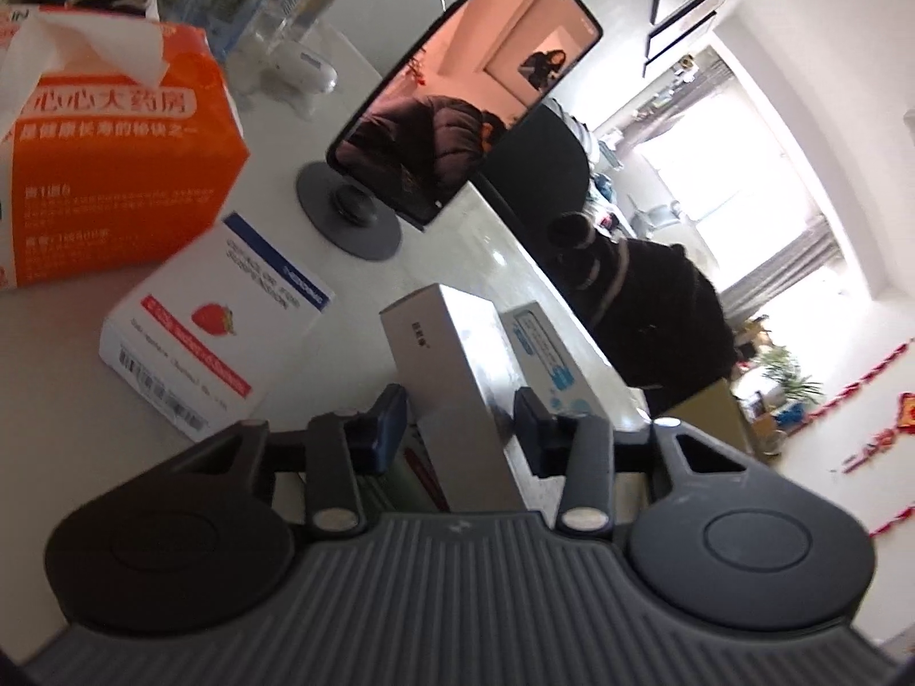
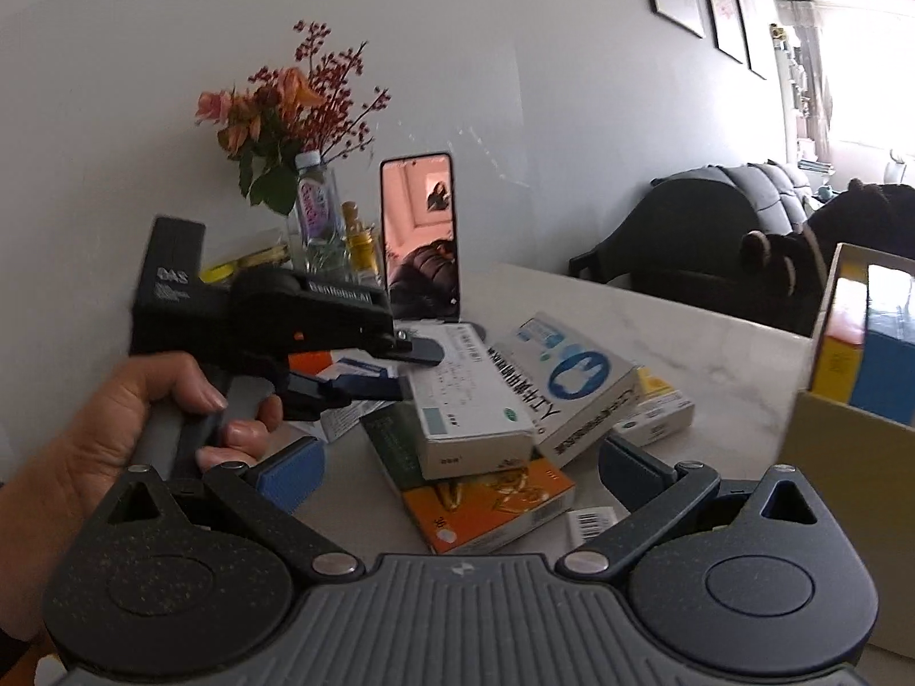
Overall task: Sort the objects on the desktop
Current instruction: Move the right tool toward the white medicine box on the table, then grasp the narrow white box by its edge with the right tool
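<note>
My left gripper [image 1: 457, 417] is closed around a grey-white medicine box [image 1: 452, 377], one pad on each side; the box also shows in the right wrist view [image 2: 463, 400], atop a pile. The pile holds a white box with a blue circle [image 2: 566, 377], a green and orange box [image 2: 480, 491] and a small yellow-white box [image 2: 657, 406]. My right gripper [image 2: 457, 469] is open and empty, just in front of the pile. The left gripper's body and the hand holding it [image 2: 274, 331] are at left in the right wrist view.
A cardboard box [image 2: 846, 423] holding coloured packs stands at right. A phone on a round stand [image 1: 463, 91], an orange tissue pack [image 1: 114, 131] and a white box with a strawberry [image 1: 211, 331] sit on the white table. Flowers and bottles [image 2: 314, 200] stand by the wall.
</note>
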